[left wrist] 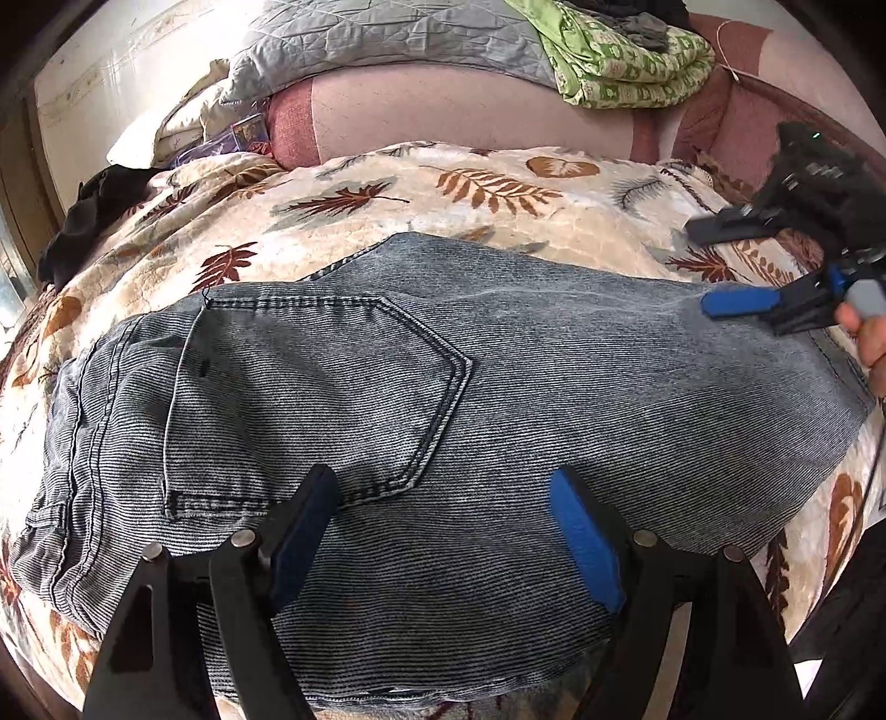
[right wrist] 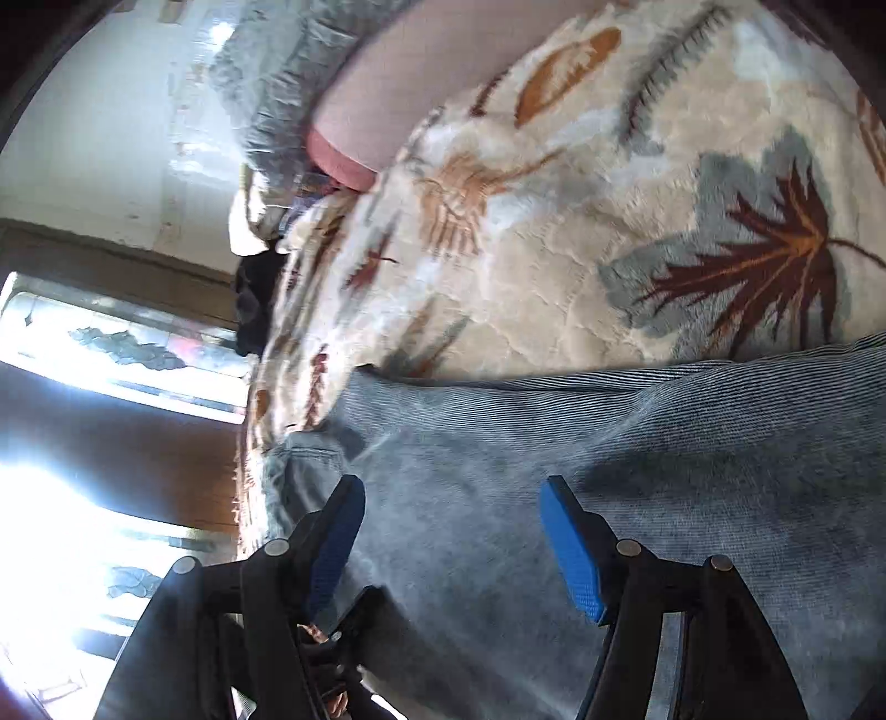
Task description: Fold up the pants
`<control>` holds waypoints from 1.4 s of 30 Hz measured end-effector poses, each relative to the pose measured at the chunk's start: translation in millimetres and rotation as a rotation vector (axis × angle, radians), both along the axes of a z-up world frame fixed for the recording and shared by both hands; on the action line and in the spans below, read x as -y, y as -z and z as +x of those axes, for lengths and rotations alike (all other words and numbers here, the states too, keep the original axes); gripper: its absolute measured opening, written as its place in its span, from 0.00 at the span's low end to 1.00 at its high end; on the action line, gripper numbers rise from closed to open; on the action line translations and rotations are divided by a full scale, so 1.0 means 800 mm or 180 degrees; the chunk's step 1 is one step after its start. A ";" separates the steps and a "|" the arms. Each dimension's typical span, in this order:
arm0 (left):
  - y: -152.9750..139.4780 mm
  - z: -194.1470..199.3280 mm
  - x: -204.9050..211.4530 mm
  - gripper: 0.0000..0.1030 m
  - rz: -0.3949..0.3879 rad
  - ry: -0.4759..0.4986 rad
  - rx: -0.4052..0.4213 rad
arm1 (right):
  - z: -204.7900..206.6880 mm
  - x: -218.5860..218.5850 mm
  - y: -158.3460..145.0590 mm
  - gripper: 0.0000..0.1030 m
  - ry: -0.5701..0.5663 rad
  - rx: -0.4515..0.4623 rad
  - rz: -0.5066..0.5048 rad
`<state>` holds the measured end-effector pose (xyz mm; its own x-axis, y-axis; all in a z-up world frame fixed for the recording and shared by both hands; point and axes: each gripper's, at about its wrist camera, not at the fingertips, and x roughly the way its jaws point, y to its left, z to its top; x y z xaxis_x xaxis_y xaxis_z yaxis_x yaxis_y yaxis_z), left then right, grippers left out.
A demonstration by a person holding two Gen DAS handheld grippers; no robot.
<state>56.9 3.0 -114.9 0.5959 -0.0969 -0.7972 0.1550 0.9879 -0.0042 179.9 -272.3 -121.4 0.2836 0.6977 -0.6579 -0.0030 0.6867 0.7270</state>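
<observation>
Pants (left wrist: 498,354): washed grey-blue denim with fine ribbed lines, lying flat and folded on the blanket; stitched five-sided back pocket (left wrist: 332,399) faces up, waistband to the left.
Blanket (left wrist: 421,188): plush cream fleece, quilted, printed with brown and grey leaves and feathers.
Left gripper (left wrist: 443,531): black arms with textured blue pads, spread wide above the denim, nothing between them.
Right gripper (right wrist: 451,540): same build, jaws apart over the pants near their far edge, pinching nothing; from the left wrist view it sits at the pants' right end, a hand (left wrist: 869,338) behind it.
Quilt (left wrist: 387,39): grey, stitched, crumpled.
Green cloth (left wrist: 626,61): patterned, bunched.
</observation>
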 end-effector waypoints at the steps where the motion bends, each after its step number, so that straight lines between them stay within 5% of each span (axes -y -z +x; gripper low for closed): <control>1: 0.000 0.000 -0.001 0.78 -0.0025 0.0002 0.0004 | 0.008 0.001 0.011 0.66 0.0060 -0.0060 -0.0203; 5: 0.001 -0.004 0.001 0.78 0.0013 0.0004 0.0052 | 0.003 0.050 0.007 0.65 0.0682 0.0112 -0.0094; 8: 0.001 -0.004 0.002 0.79 0.0015 -0.0006 0.0058 | -0.008 0.052 0.000 0.66 0.0484 0.0184 0.0022; 10: 0.001 -0.003 0.003 0.80 0.0008 -0.0014 0.0056 | -0.006 0.056 0.009 0.65 0.0486 0.0159 -0.0441; 13: 0.000 -0.006 0.001 0.80 -0.0022 -0.0005 0.0070 | -0.016 0.083 0.008 0.65 0.0810 0.0142 0.0085; 20: -0.013 -0.011 -0.011 0.80 -0.0223 -0.0119 0.0164 | -0.100 0.093 -0.028 0.67 0.0716 0.0407 0.0049; 26: -0.044 -0.021 -0.029 0.80 -0.0083 -0.0432 0.0495 | -0.142 0.086 0.011 0.75 0.0527 0.0300 -0.0046; 28: -0.035 -0.016 -0.040 0.81 0.0041 -0.0641 0.0358 | -0.145 0.091 0.017 0.75 0.0560 0.0355 0.0037; 30: -0.005 -0.002 -0.047 0.83 0.0140 -0.0671 -0.0086 | -0.146 0.093 0.016 0.75 0.0556 0.0346 0.0061; 33: -0.008 -0.010 -0.025 0.83 0.0530 -0.0529 0.0056 | -0.148 0.097 0.018 0.75 0.0571 0.0352 0.0101; 38: -0.039 -0.028 -0.030 0.83 0.0213 -0.0468 0.0370 | -0.151 0.097 0.016 0.75 0.0553 0.0398 0.0076; 42: -0.002 -0.015 -0.032 0.83 0.0272 -0.0414 -0.0074 | -0.151 0.093 0.015 0.75 0.0555 0.0410 0.0051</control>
